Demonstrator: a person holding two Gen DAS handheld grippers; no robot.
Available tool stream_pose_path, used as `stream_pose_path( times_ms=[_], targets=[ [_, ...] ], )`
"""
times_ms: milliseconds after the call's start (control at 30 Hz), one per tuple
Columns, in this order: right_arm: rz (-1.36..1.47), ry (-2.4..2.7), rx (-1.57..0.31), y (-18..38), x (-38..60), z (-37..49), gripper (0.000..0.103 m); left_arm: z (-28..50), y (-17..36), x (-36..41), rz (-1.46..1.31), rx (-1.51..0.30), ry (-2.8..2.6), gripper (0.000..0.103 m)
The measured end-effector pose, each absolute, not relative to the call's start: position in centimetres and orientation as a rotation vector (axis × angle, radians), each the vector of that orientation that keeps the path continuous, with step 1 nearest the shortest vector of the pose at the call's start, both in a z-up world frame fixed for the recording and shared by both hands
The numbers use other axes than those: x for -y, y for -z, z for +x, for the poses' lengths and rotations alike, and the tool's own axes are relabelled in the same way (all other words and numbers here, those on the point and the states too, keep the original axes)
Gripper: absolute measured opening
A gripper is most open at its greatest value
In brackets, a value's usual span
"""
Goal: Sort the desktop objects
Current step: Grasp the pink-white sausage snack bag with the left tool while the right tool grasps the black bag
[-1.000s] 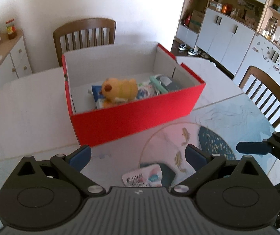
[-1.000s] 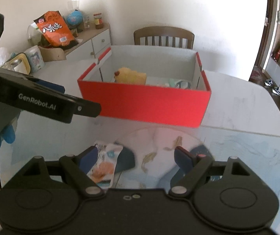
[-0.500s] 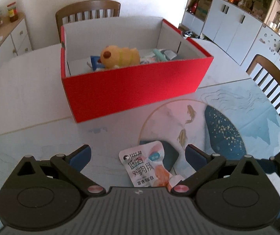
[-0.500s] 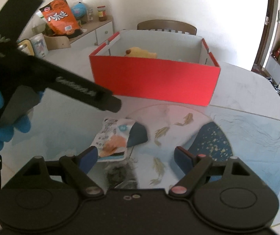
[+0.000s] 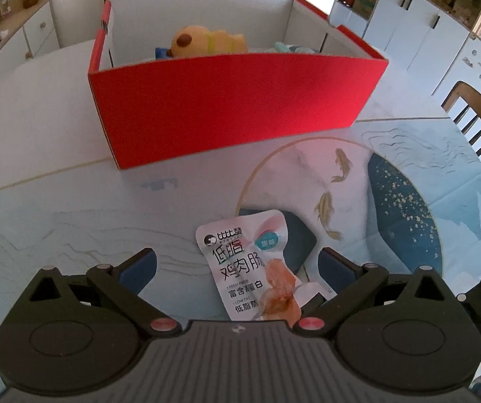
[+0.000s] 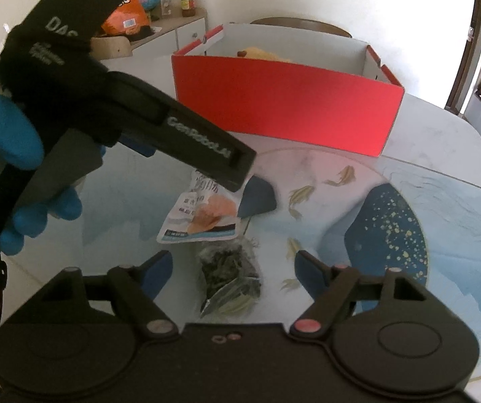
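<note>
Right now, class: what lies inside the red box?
Inside the red box a yellow plush toy shows above the front wall, with something blue and something pale green beside it. The wall hides the bottom.

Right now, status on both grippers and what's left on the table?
Left gripper open over snack pouch. Right gripper open over dark packet. Red box ahead, unobstructed.

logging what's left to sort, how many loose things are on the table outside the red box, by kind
printed snack pouch: 1
clear packet of dark dried bits: 1
total outside the red box: 2
Both lie on the table mat; neither is gripped. Left claw and right claw are both open.
</note>
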State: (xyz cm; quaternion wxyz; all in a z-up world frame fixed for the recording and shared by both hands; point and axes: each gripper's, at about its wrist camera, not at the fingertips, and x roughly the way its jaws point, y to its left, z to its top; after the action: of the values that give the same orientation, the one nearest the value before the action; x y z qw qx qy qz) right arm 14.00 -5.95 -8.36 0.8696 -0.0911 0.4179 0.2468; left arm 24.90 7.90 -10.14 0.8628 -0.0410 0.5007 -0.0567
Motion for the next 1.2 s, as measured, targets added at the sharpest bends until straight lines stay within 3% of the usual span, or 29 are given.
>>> stream_pose_path(
  times_ms=[867, 1067, 1133, 1200],
  targets=[
    [-0.232, -0.533, -0.918, 10.7, 5.2, 15.2, 0.071, 26.5, 13.2, -6.1, -0.109, -1.081, 0.053, 0.101],
    [-0.252, -0.535, -0.933, 11.2, 5.1, 15.2, 0.057, 26.0, 13.0, -5.9, -0.069, -1.050, 0.013, 0.082],
    [-0.257, -0.537, -0.933, 11.2, 5.0, 15.2, 0.054, 25.9, 12.9, -5.8, -0.047, -1.038, 0.010, 0.068],
    [-0.262, -0.537, -0.931, 11.2, 4.9, 15.2, 0.053, 25.9, 12.8, -5.9, -0.049, -1.033, 0.018, 0.065]
  ],
)
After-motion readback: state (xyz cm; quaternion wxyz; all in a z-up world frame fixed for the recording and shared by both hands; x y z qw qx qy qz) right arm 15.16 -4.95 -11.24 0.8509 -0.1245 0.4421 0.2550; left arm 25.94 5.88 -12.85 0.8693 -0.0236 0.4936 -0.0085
